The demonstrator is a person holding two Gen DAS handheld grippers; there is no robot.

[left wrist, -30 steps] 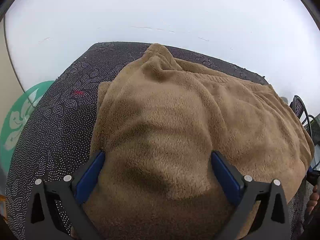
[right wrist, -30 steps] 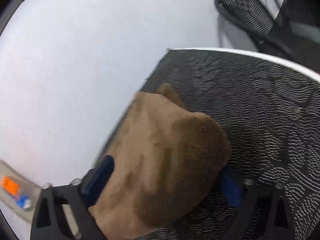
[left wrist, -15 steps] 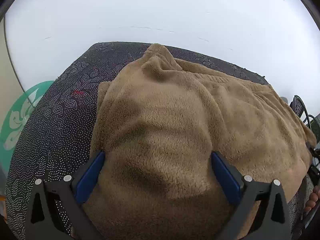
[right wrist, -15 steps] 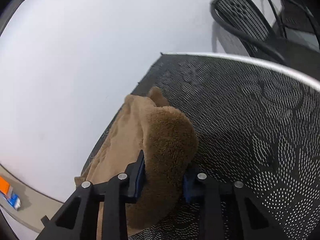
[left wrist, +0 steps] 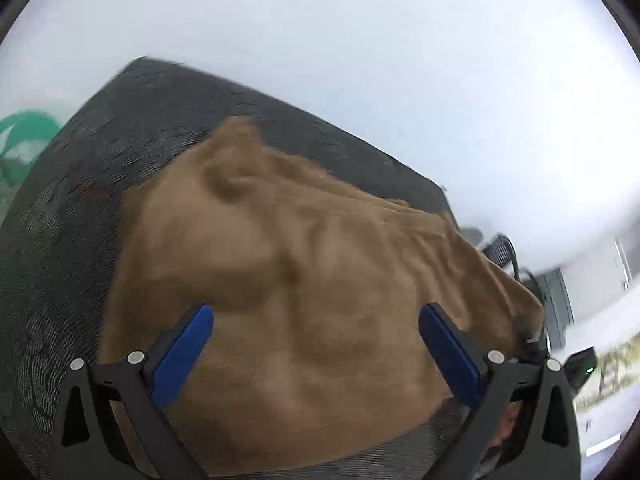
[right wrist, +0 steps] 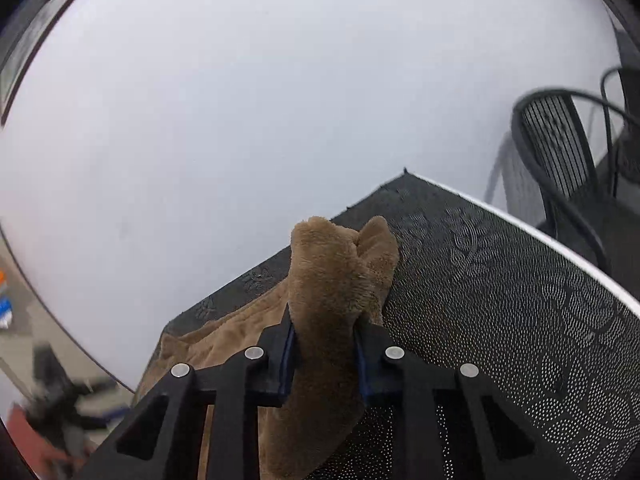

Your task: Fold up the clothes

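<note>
A tan fleece garment lies spread on a dark patterned table. My left gripper is open, its blue pads wide apart above the near part of the garment, holding nothing. My right gripper is shut on a bunched corner of the same garment and holds it lifted above the table; the rest of the fabric trails down to the left. The left wrist view is blurred by motion.
A black mesh chair stands beyond the table's far right edge. A green shape shows on the floor at the left. A white wall fills the background. The table's pale rim runs along the right.
My right gripper closed on the garment's corner and has lifted it. My left gripper stayed open and has pulled back and tilted, so the garment looks farther away.
</note>
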